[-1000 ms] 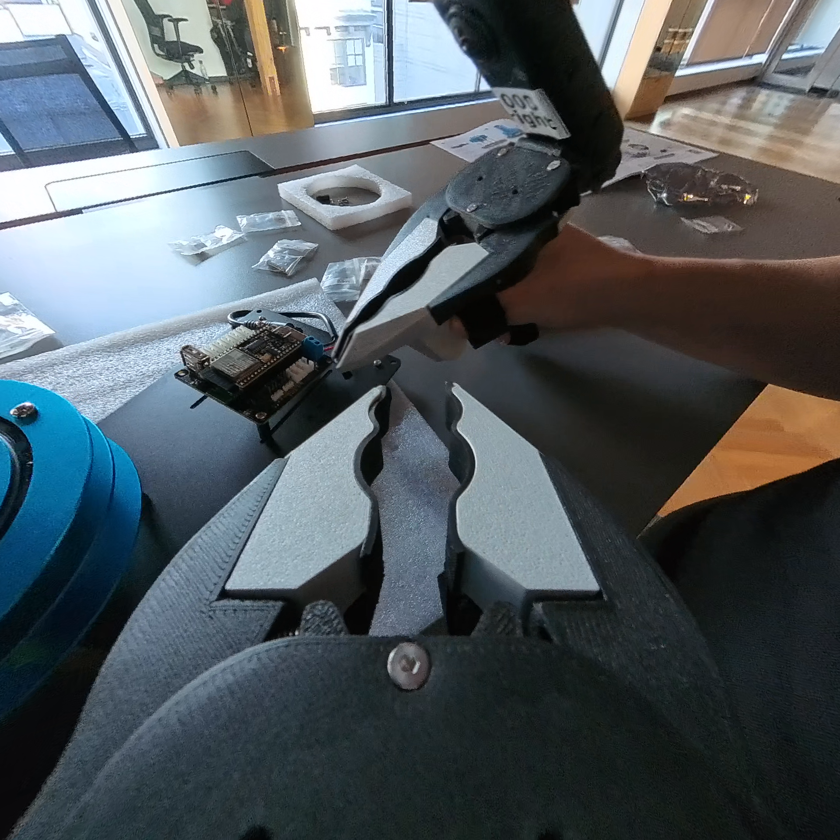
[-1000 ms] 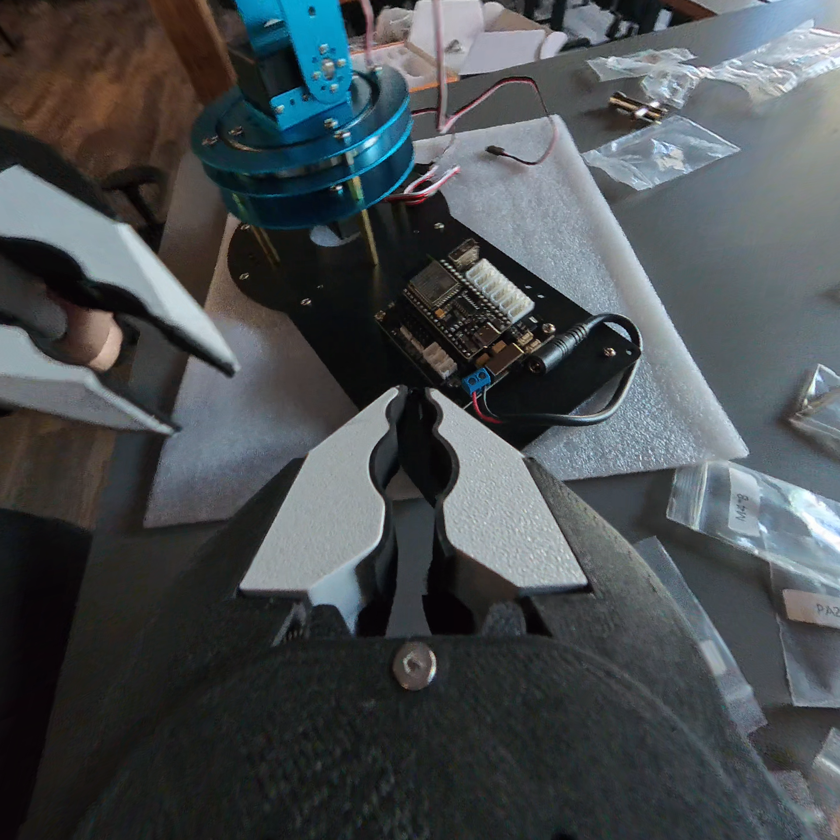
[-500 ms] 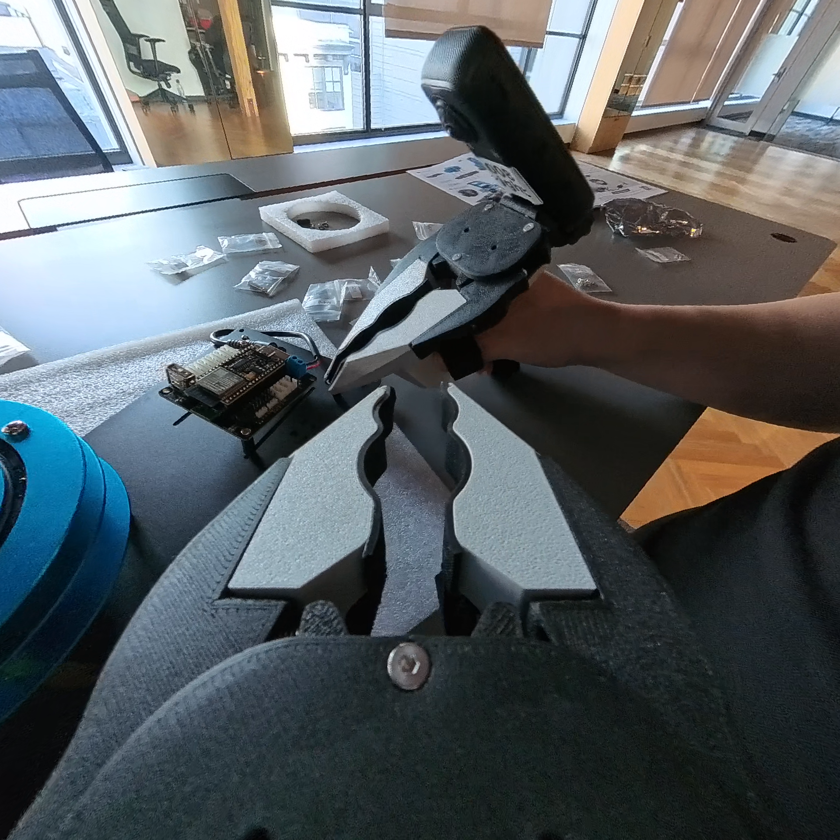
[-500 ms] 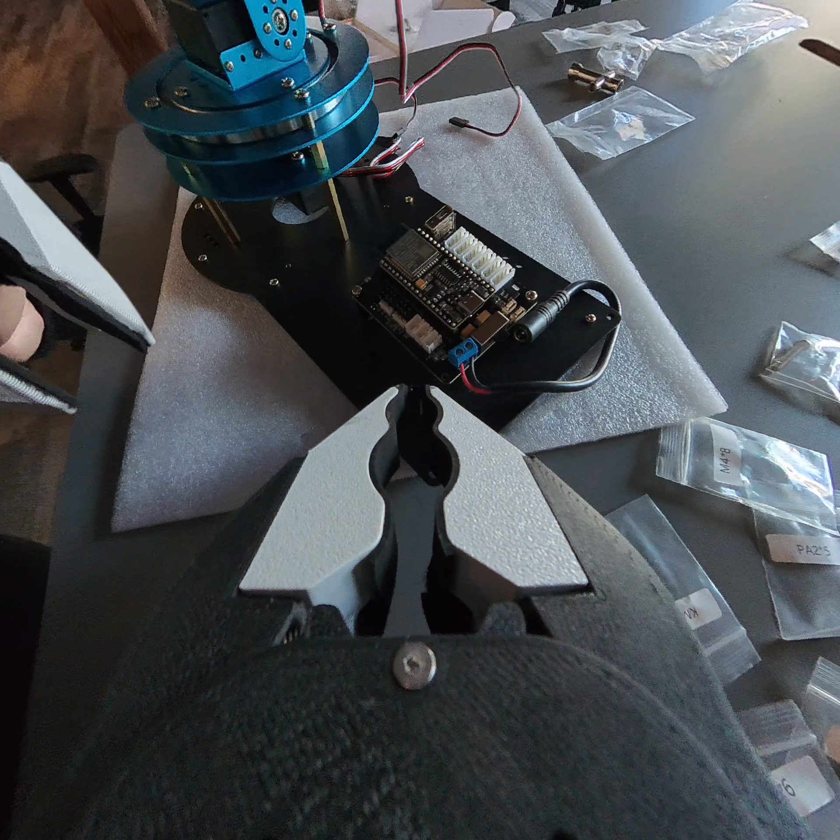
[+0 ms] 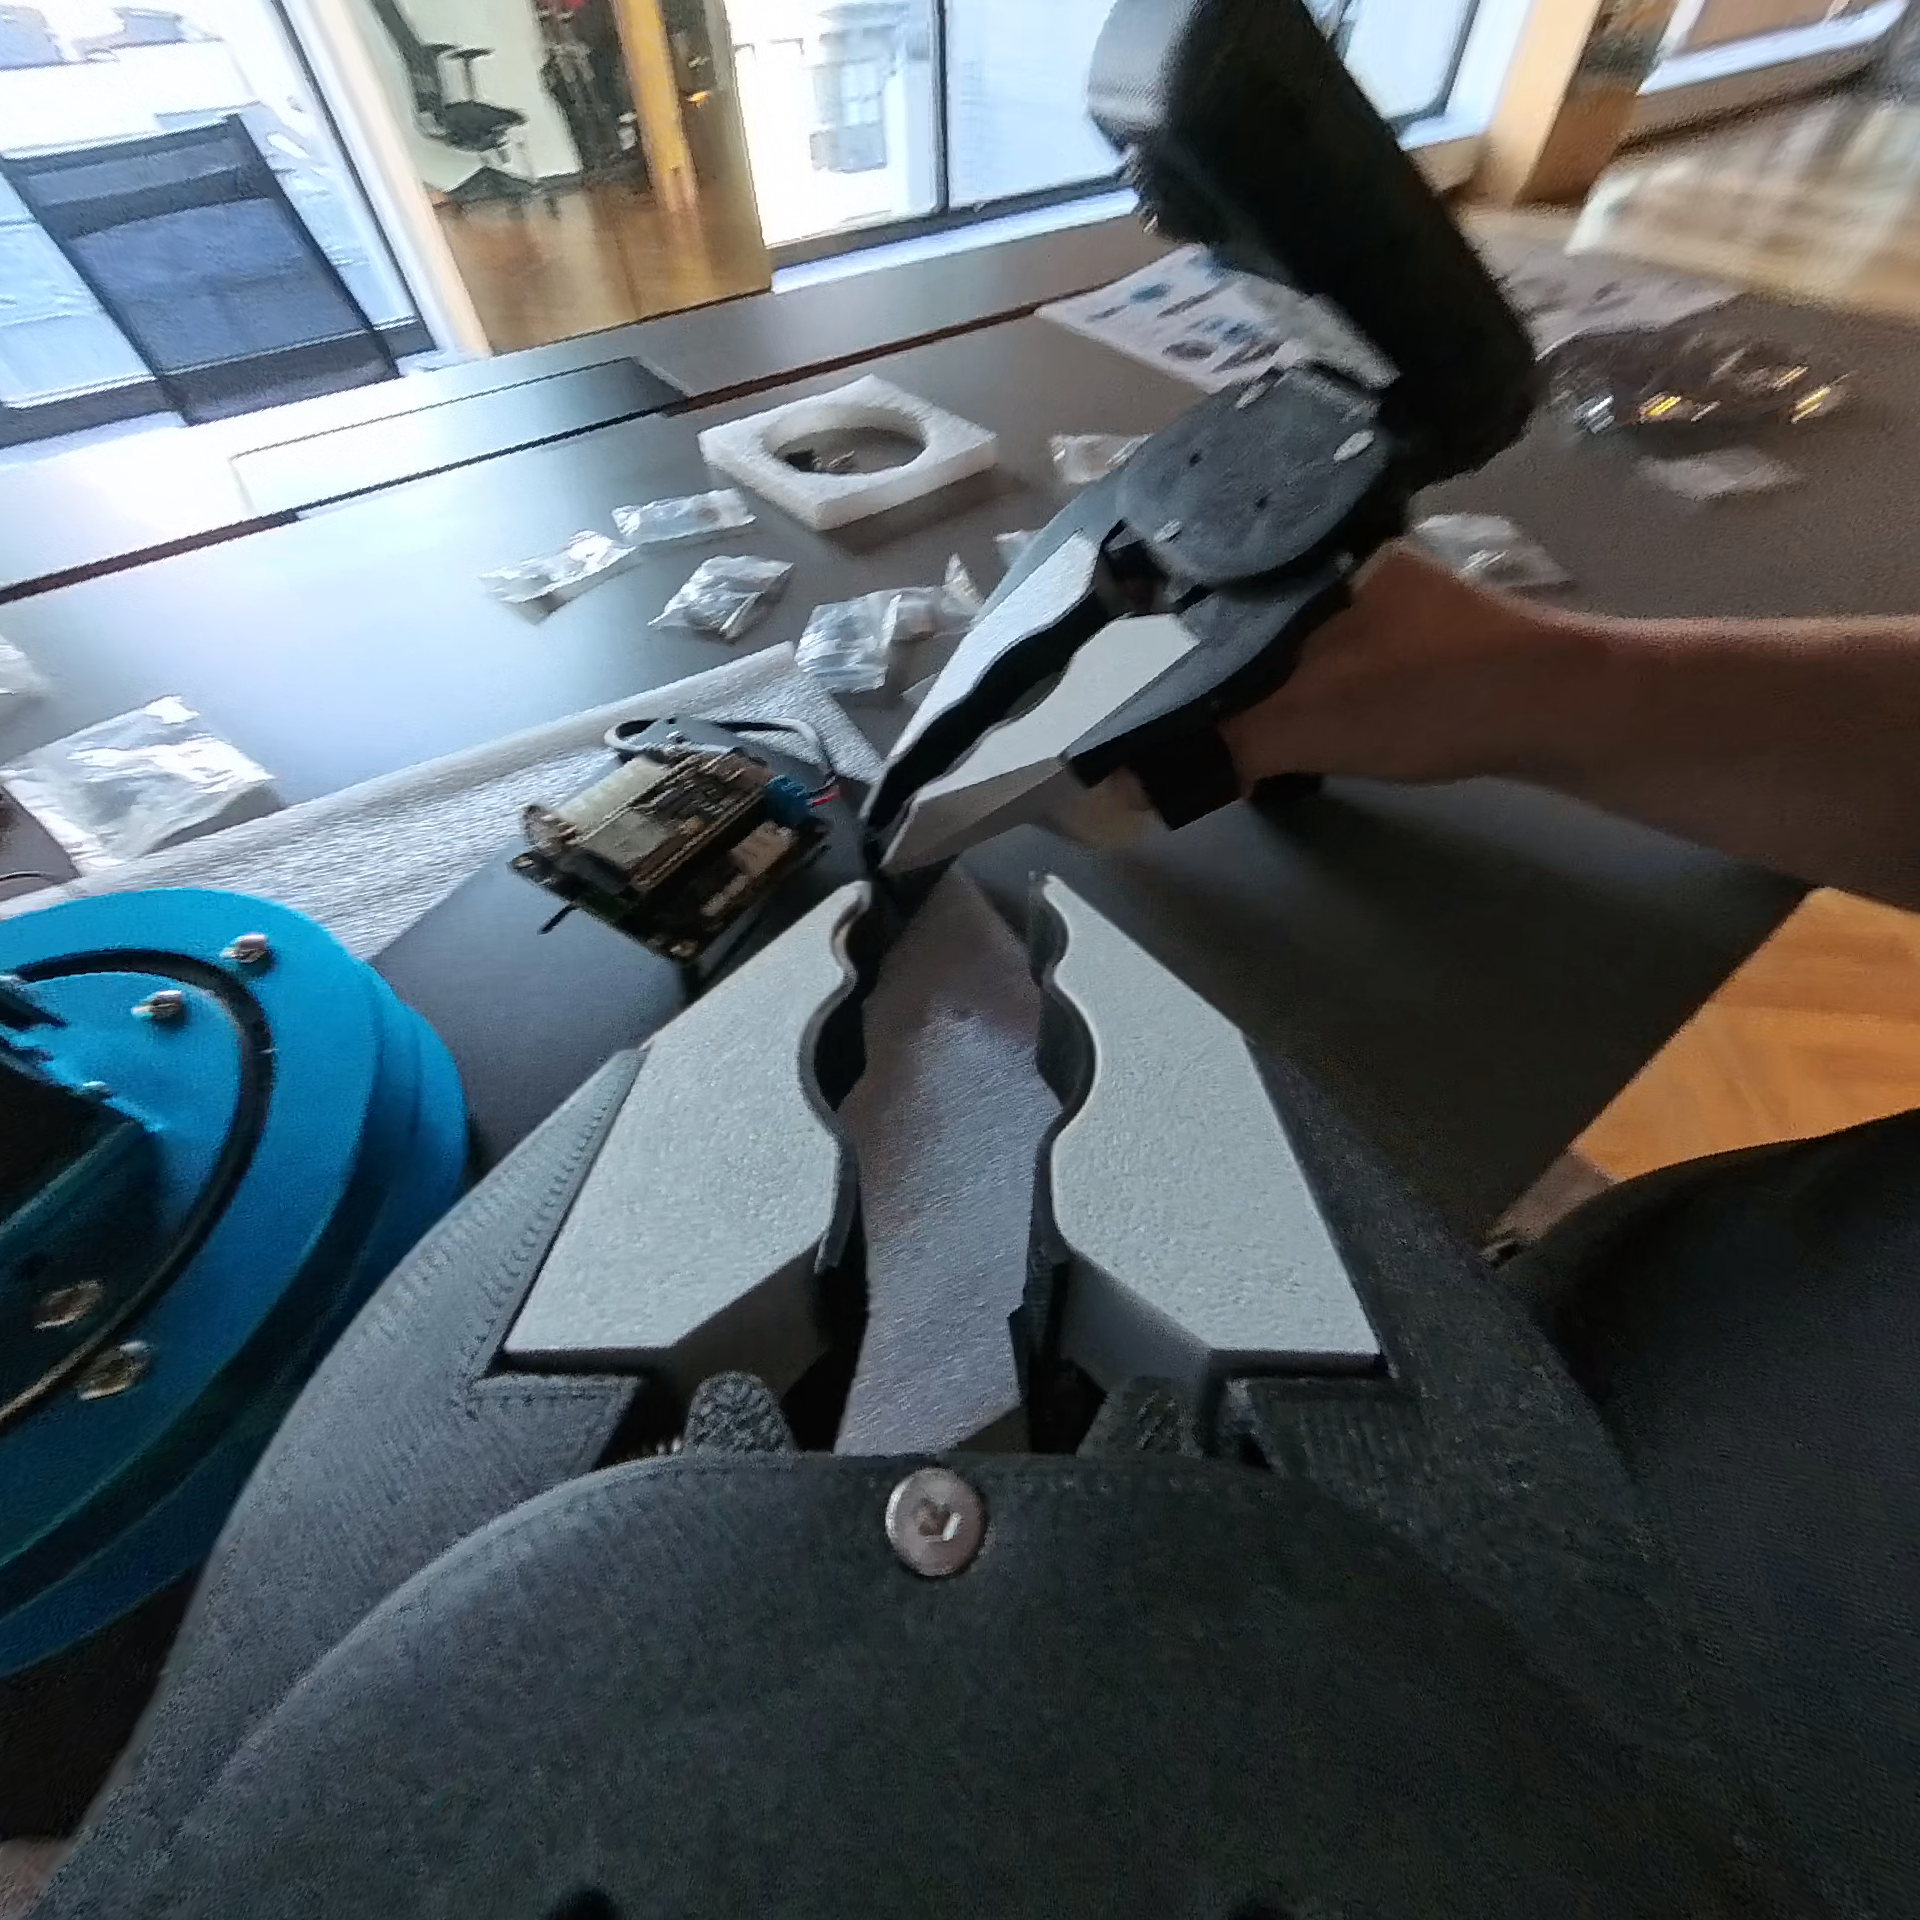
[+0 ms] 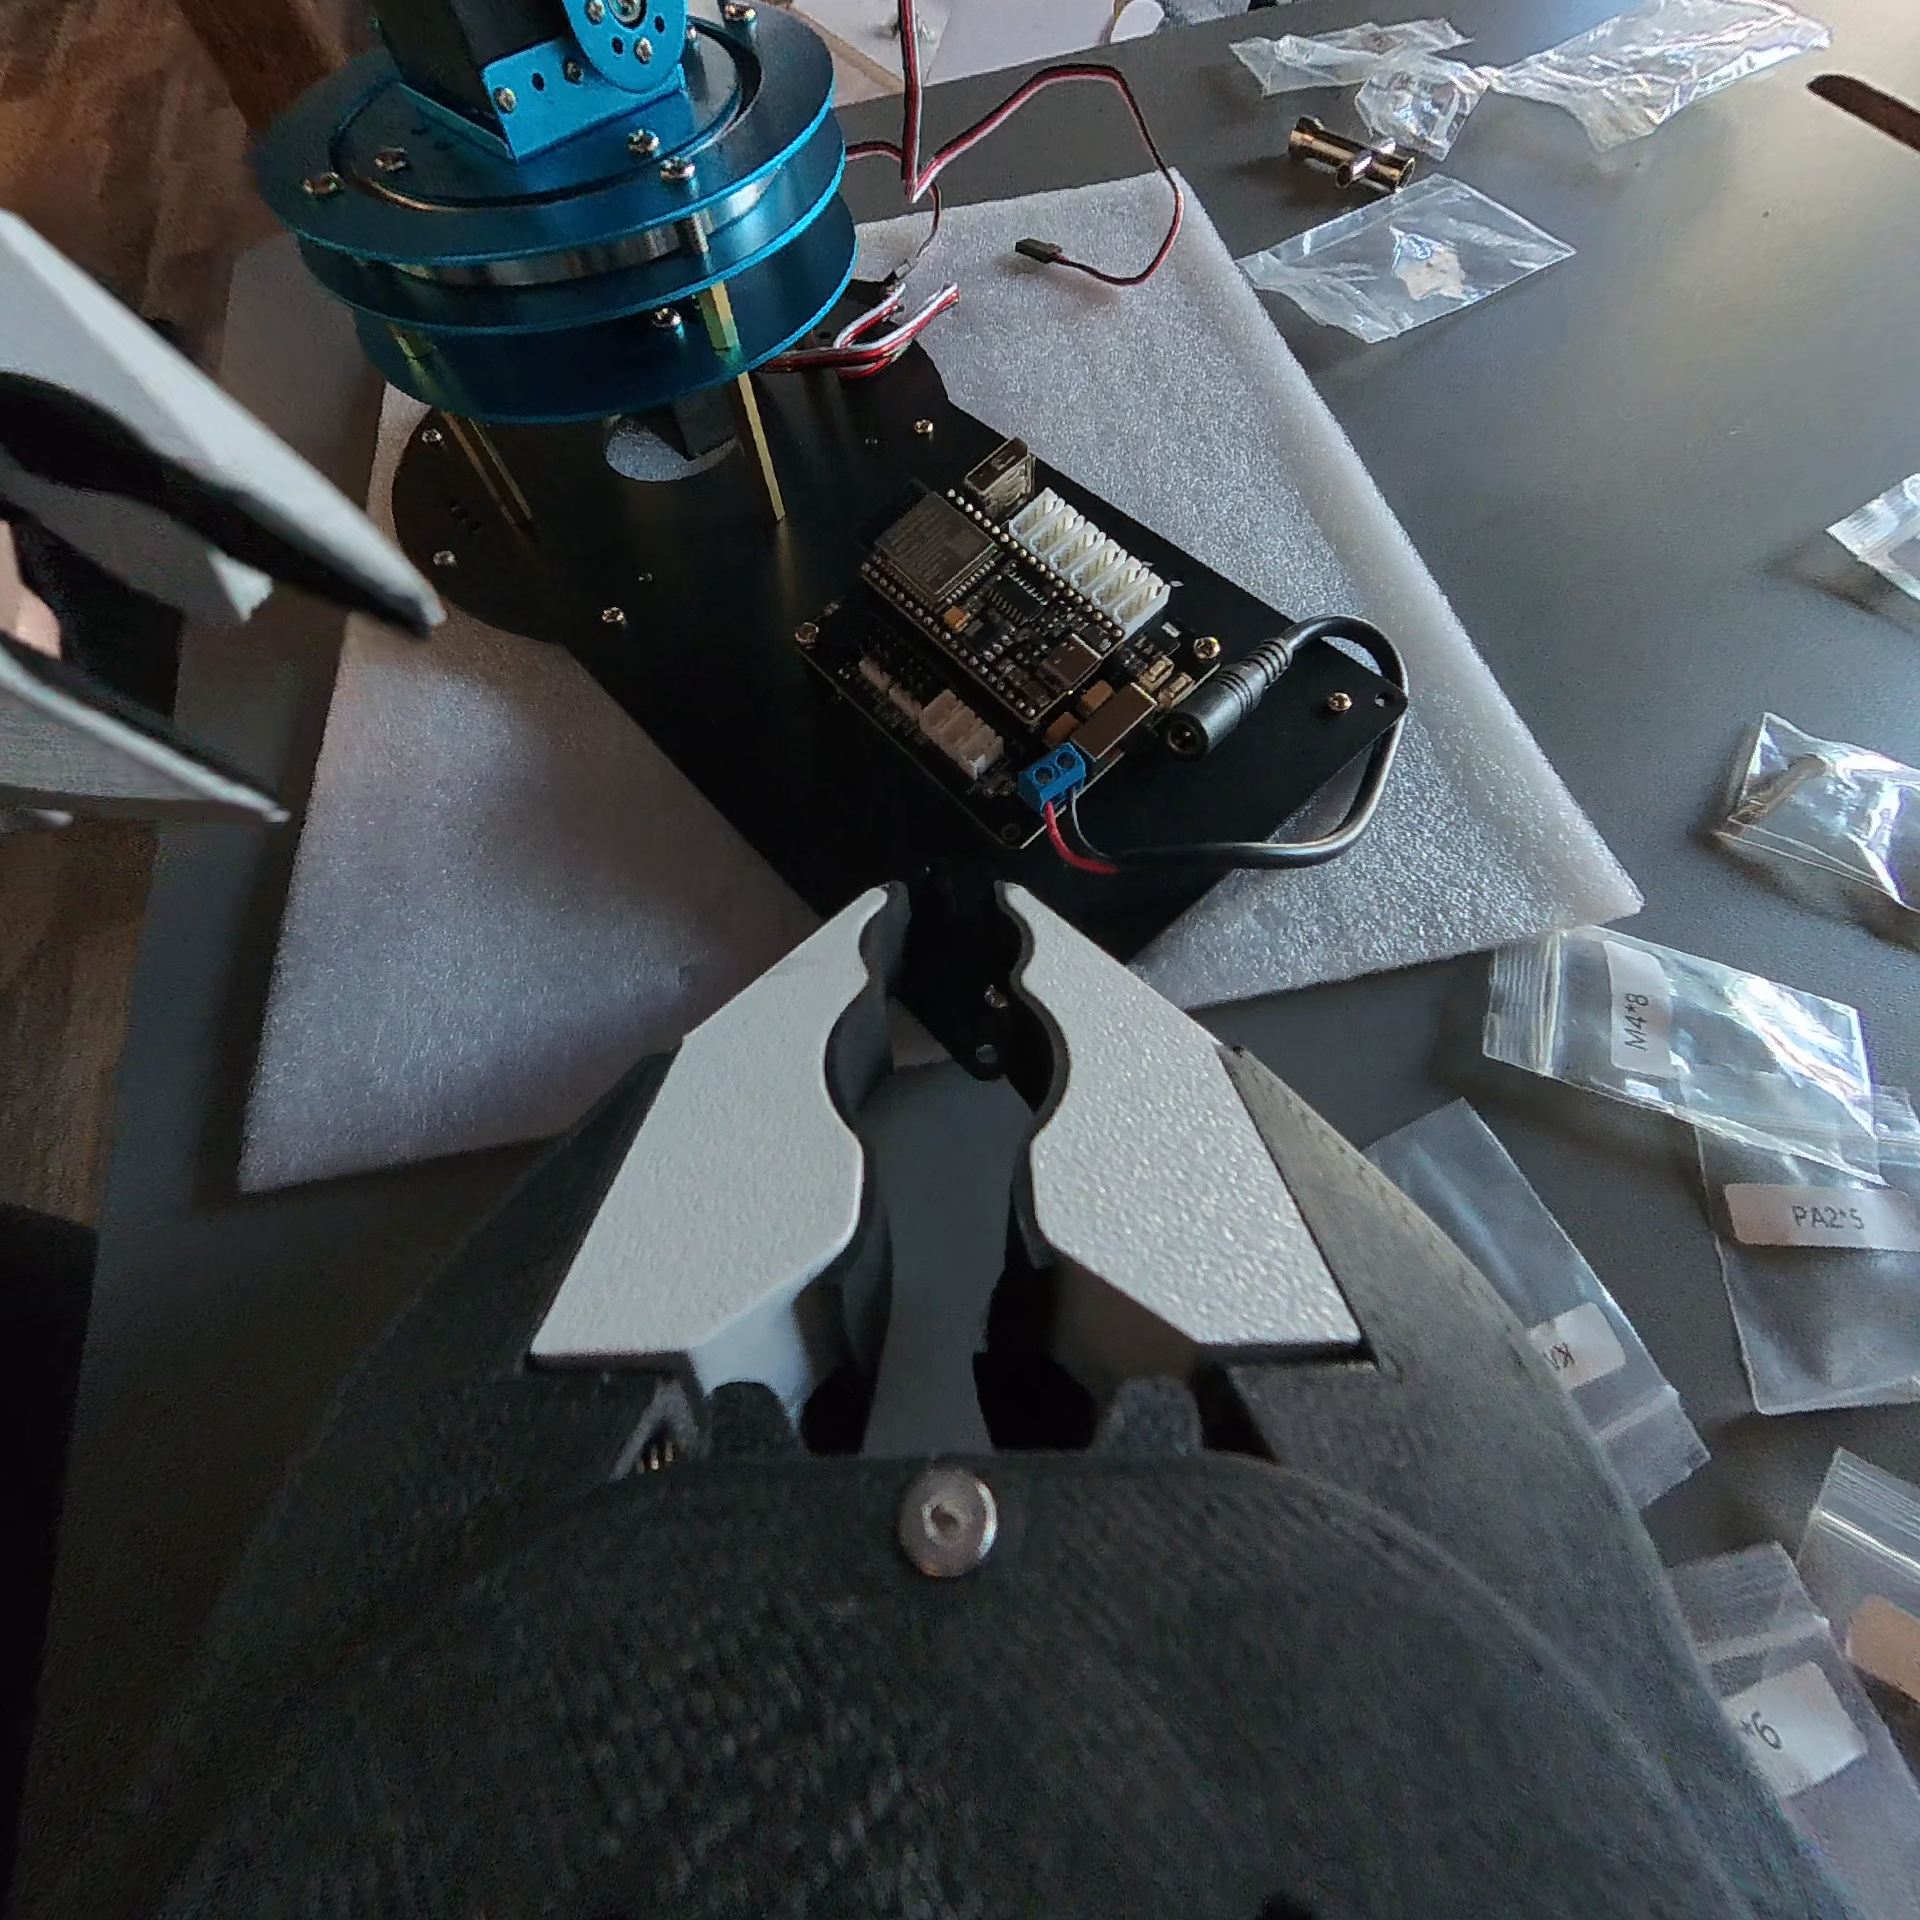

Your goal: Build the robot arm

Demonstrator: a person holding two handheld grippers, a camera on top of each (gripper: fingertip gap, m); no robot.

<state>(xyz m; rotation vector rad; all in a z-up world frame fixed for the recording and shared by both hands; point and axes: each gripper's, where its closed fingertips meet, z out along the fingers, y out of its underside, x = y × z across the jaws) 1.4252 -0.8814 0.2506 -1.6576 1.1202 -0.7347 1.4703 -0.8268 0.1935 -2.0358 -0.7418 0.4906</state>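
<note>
Since half a second ago the left gripper [image 6: 353, 717] has drawn closer to the plate, and the right gripper [image 6: 943, 894] has parted its fingers slightly.

On the dark table [image 6: 1662, 468], a white foam sheet [image 6: 499, 935] lies near the edge by the person. A black plate [image 6: 748, 748] rests on the sheet. At the plate's far end a blue turntable [image 6: 561, 208] stands on brass posts, with red, white and black wires running out from under it. A hand [image 5: 1403, 707] holds the right gripper, whose tips point down at the plate's near end. Its gap is narrow, and a black strip [image 6: 982, 997] with small holes sits between the fingers. Whether they pinch it I cannot tell. The left gripper stands wide and holds nothing. It hovers over the sheet beside the turntable, its tips just short of the right gripper's. A white foam ring [image 5: 847, 457] lies well apart, toward the table's far edge. A circuit board [image 6: 997, 623] is mounted on the plate's near half. Clear bags [image 6: 1673, 1039] of small parts lie scattered on the table past the sheet's edges. A black cable [image 6: 1340, 748] loops from the board's corner.
</note>
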